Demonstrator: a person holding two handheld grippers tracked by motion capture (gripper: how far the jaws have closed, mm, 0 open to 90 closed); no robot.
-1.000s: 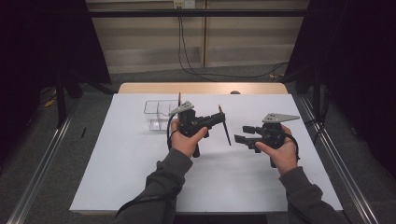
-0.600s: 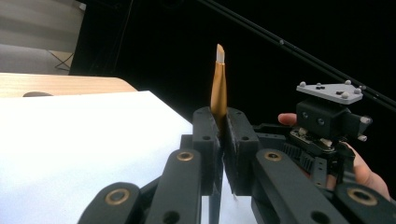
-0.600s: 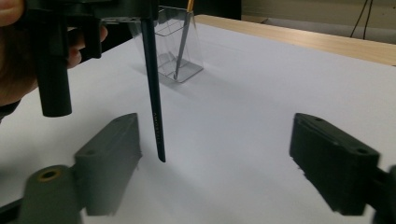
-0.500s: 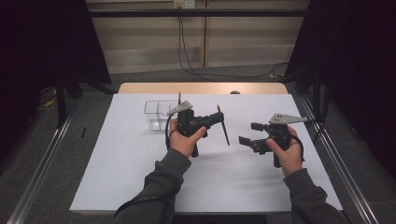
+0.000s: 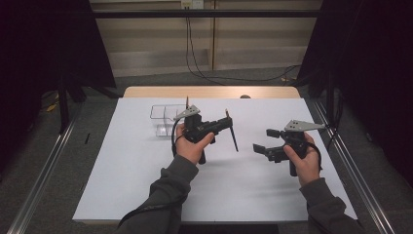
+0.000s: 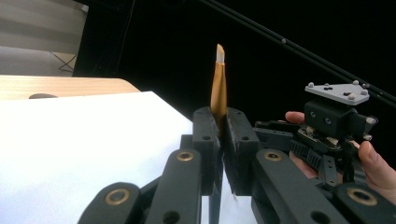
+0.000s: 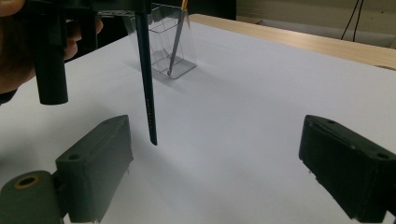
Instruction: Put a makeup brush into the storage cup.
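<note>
My left gripper (image 5: 225, 123) is shut on a paintbrush (image 5: 233, 136) with a dark handle and a gold ferrule. The handle slants down toward the white table (image 5: 146, 175), its end just above the sheet. In the left gripper view the ferrule and pale tip (image 6: 218, 88) rise between the closed pads of the left gripper (image 6: 222, 135). To its right, my right gripper (image 5: 263, 140) has just been opening its jaws and holds nothing. Seen from the right gripper (image 7: 219, 158), the brush handle (image 7: 145, 84) hangs just beyond its left jaw.
A clear plastic container (image 5: 163, 119) stands at the back left of the white sheet, with another brush (image 7: 176, 46) leaning in it. A bare wooden strip (image 5: 209, 91) runs along the far edge. Metal rails flank the table on both sides.
The right gripper's jaws have spread apart, with nothing between them. The left hand and its brush have stayed where they were.
</note>
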